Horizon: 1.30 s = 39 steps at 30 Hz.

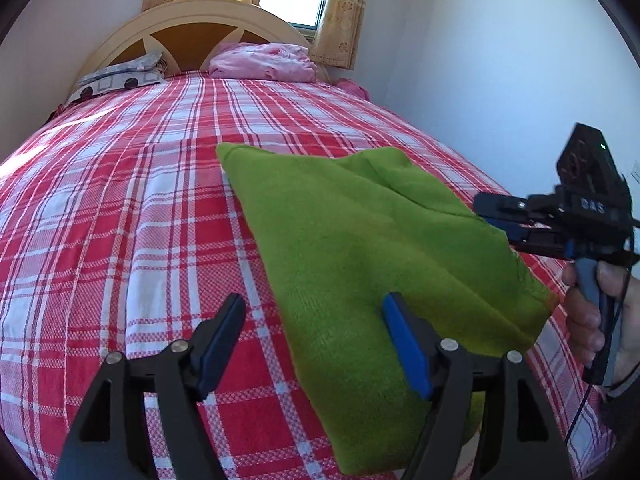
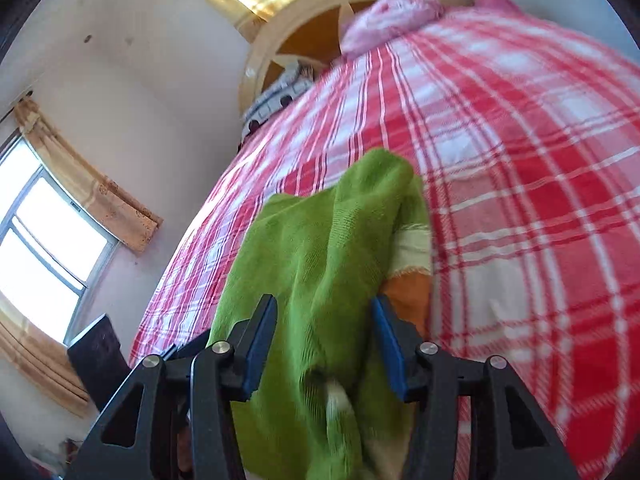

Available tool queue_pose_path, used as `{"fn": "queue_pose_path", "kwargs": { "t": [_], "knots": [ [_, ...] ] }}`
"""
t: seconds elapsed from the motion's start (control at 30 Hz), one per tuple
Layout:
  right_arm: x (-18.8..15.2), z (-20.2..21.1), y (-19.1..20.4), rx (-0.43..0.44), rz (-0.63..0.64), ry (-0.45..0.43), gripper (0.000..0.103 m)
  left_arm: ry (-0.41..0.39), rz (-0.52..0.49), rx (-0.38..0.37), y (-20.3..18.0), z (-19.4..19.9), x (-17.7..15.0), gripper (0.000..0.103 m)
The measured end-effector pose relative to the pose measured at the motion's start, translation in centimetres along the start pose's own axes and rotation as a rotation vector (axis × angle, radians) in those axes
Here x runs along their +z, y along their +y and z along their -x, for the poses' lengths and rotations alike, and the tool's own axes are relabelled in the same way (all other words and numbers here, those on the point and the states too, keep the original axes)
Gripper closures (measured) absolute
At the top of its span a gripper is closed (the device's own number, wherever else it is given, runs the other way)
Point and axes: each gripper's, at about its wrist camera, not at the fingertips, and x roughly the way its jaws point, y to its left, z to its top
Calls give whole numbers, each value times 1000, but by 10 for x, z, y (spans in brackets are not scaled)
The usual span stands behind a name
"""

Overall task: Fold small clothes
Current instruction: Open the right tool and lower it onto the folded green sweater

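One red-checked bed (image 1: 160, 208) — green garment (image 1: 360, 260) lying on it.

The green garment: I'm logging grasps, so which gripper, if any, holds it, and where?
The left gripper is open and holds nothing. The right gripper straddles the green garment at its right edge, but a closed hold cannot be told.
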Motion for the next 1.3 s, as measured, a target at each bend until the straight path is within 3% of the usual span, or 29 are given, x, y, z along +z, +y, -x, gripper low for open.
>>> {"fn": "queue_pose_path", "kwargs": {
  "t": [0.1,0.17,0.27,0.37,0.43,0.57,0.63,0.7,0.77,0.87,1.03,1.3],
  "knots": [
    [7,-1,10,-78,52,-25,92,2,15,-20,5,0,-4,20],
    [3,3,15,-180,111,-45,92,22,34,-28,9,-3,-6,9],
    [-4,-13,0,-232,123,13,90,68,35,-60,9,-12,-7,7],
    [-1,-4,3,-253,147,-13,63,80,46,-45,10,-14,-7,2],
    [2,7,14,-290,177,-57,62,80,65,-47,13,-15,-7,1],
    [-2,17,66,-253,360,-97,62,0,93,-6,16,4,-1,1],
    [-5,7,82,-207,421,-54,61,-33,106,-4,20,9,6,1],
    [-6,-11,87,-203,444,-12,61,-35,97,43,22,7,13,1],
    [-7,-29,82,-244,448,32,61,-26,73,103,22,-1,18,1],
    [-10,-50,63,-297,403,98,61,7,69,119,25,-15,17,0],
    [-6,-52,39,-257,349,86,62,39,74,97,26,-25,12,0],
    [-11,-53,34,-246,378,50,63,59,68,82,22,-29,10,0]
  ]
}}
